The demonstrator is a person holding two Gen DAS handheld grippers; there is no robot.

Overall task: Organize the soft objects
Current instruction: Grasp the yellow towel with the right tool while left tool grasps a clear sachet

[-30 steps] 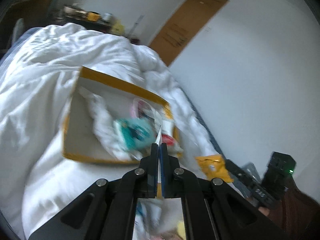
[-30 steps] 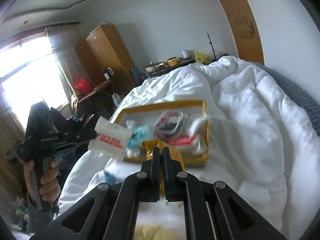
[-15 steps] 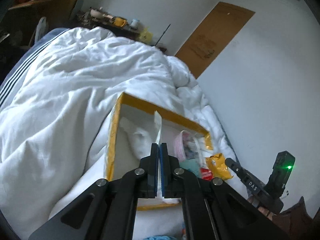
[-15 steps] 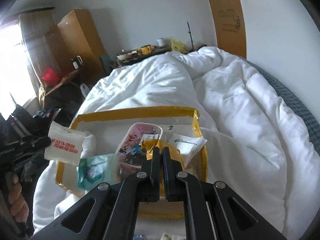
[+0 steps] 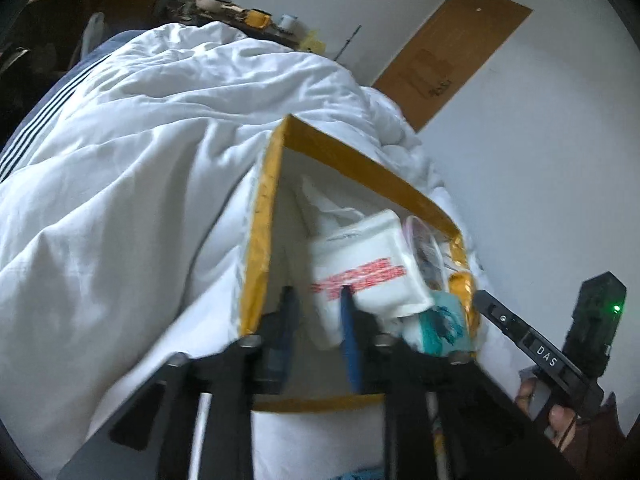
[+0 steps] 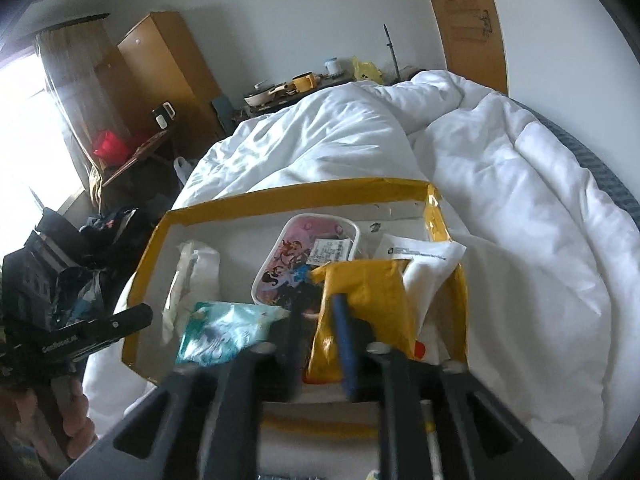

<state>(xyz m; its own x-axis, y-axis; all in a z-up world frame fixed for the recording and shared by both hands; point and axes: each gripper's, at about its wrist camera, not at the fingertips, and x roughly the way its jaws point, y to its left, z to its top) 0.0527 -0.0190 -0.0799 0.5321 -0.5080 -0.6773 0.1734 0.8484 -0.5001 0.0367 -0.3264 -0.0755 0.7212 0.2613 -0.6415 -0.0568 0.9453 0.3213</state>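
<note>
A white box with yellow-taped rim [image 5: 276,184] [image 6: 288,194] lies on the white duvet. My left gripper [image 5: 318,308] is open over the box's near left part; a white packet with red print [image 5: 368,264] lies in the box just beyond its fingers. My right gripper [image 6: 320,316] is open over the near right part; a yellow packet [image 6: 364,304] lies tilted in the box in front of its fingers. Inside the box are also a teal packet [image 6: 228,328] [image 5: 440,320], a pink cartoon pouch [image 6: 308,252], a white packet [image 6: 424,260] and a white bundle [image 6: 192,276].
The rumpled white duvet [image 5: 140,140] [image 6: 500,200] covers the bed around the box. A cluttered table [image 6: 304,84] stands beyond the bed's far end. A wooden cabinet [image 6: 168,64], a window and dark clutter [image 6: 108,220] are at the left. A wall runs along the right.
Both grippers have opened. The white red-printed packet left my left fingers and the yellow packet left my right fingers; both now lie in the box. Both grippers have moved closer over the box.
</note>
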